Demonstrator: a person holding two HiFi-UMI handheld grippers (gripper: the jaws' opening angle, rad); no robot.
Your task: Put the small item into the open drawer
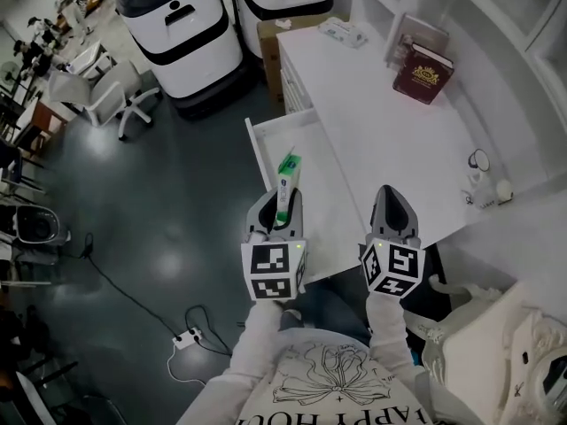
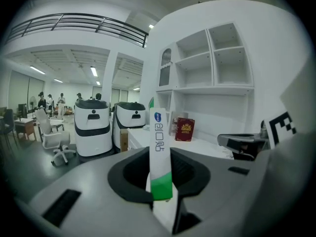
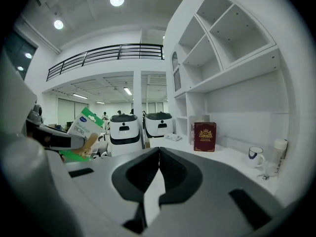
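My left gripper (image 1: 282,209) is shut on a slim white and green box (image 1: 286,184), which sticks out forward past the fingertips over the open white drawer (image 1: 266,162). In the left gripper view the box (image 2: 160,152) stands upright between the jaws, which pinch its green lower end. The right gripper (image 1: 393,204) hovers over the near edge of the white desk (image 1: 381,104); its jaws (image 3: 159,154) meet with nothing between them. From the right gripper view the box (image 3: 84,130) shows at the left, held by the other gripper.
A dark red book (image 1: 423,73) and a tissue pack (image 1: 342,32) lie on the desk, a mug (image 1: 479,161) and a small bottle (image 1: 503,189) near its right edge. Two white robots (image 1: 182,34) stand beyond the drawer. White shelves (image 2: 207,63) rise behind the desk.
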